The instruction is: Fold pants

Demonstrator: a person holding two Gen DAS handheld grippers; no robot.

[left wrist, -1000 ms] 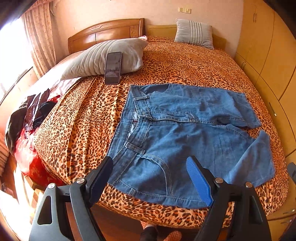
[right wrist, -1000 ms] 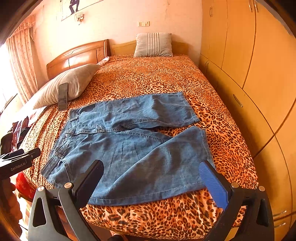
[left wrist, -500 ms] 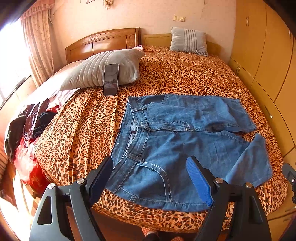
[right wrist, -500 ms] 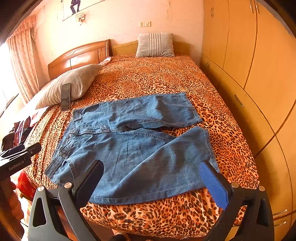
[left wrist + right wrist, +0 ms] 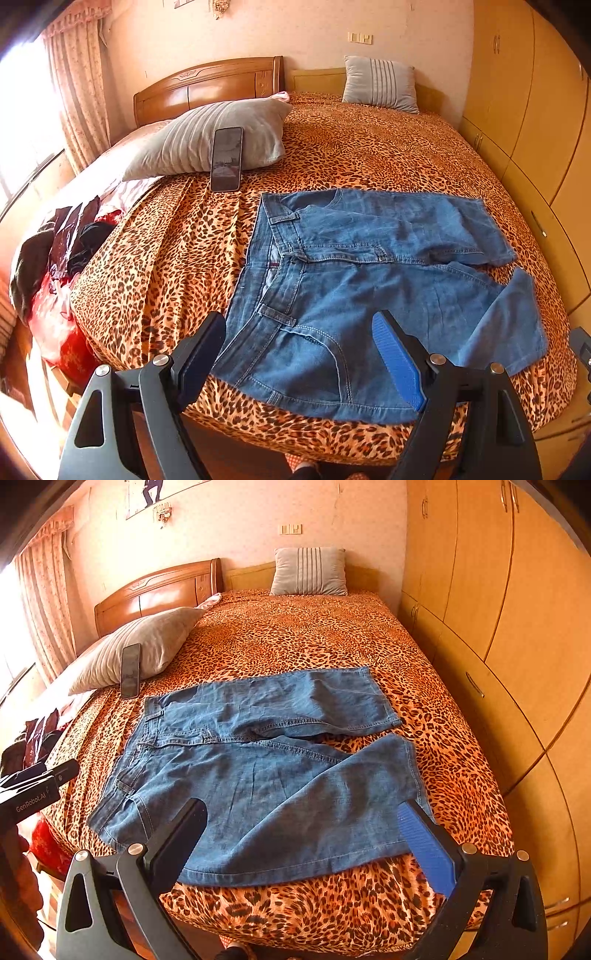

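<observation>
Soft blue denim pants [image 5: 369, 280] lie flat on the leopard-print bedspread [image 5: 351, 155], 2 legs splayed apart. Left gripper [image 5: 299, 354] and right gripper [image 5: 303, 834] hover with jaws wide, holding nothing.

Warm daylight floods from the overexposed window [image 5: 22, 147] at left; sharp focus, fisheye-bent, dark-vignetted edges.

Left gripper [image 5: 299, 332], jaws spread wide and empty, above the near edge of the bed [image 5: 166, 258]. Denim pants [image 5: 369, 280] lie flat on the leopard-print cover, waistband to the left, legs apart at the right. A phone [image 5: 226, 158] leans against a grey pillow [image 5: 207, 142].
</observation>
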